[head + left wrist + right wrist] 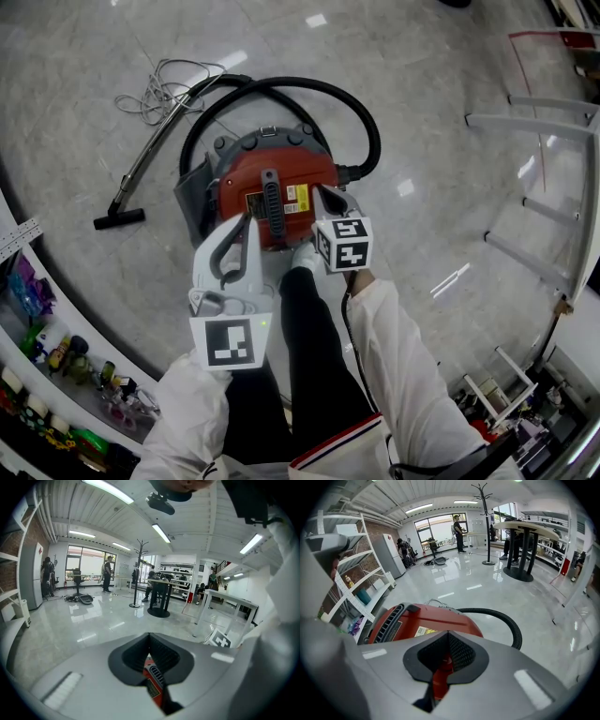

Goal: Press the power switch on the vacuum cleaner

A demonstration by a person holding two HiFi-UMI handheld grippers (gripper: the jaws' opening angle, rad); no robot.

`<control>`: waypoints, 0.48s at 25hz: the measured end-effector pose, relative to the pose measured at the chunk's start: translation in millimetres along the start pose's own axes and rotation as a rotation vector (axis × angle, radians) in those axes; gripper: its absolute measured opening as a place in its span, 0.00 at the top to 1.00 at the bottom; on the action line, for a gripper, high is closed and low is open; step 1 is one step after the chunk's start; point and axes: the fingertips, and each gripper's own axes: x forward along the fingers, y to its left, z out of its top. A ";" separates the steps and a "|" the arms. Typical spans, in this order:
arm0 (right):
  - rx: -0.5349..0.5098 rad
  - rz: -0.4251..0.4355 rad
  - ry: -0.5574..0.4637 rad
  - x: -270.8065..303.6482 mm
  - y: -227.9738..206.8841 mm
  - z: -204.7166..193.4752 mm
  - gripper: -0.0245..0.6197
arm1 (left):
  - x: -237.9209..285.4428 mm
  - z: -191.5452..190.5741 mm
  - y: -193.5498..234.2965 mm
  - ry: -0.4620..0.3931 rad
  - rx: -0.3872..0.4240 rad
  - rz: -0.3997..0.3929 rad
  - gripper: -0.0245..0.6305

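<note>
The red vacuum cleaner [281, 178] stands on the pale floor just ahead of my feet, with a black ribbed handle and yellow labels on top. Its black hose [361, 117] loops round the back to a metal wand and floor nozzle [120, 218]. Which of the grey knobs at its rear [258, 141] is the switch I cannot tell. My left gripper [247, 219] is shut and empty, hovering over the body's near left edge. My right gripper [320, 193] is shut and empty too, just above the near right side. Red housing [417, 623] fills the right gripper view behind the right gripper [449, 637]. The left gripper [150, 637] shows the handle [154, 677] through its slit.
A white power cord [164, 89] lies coiled at the far left. A shelf with small items [56, 370] runs along the lower left. A white metal rack [553, 187] stands to the right. A black-trousered leg [309, 347] and a white shoe are beside the vacuum.
</note>
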 end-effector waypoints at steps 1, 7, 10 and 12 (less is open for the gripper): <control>0.000 0.000 0.000 0.2 -0.1 0.0 0.96 | 0.3 0.0 -0.1 -0.001 -0.002 0.000 0.96; 0.002 0.000 -0.003 1.3 0.4 -0.1 0.96 | 0.0 -0.6 1.7 0.001 -0.005 0.002 0.96; 0.004 -0.005 -0.010 1.3 0.4 0.5 0.96 | -0.4 0.7 2.8 -0.005 -0.003 0.003 0.96; 0.003 -0.009 -0.009 1.6 0.5 0.1 0.96 | -0.6 0.2 2.4 -0.006 0.006 0.000 0.96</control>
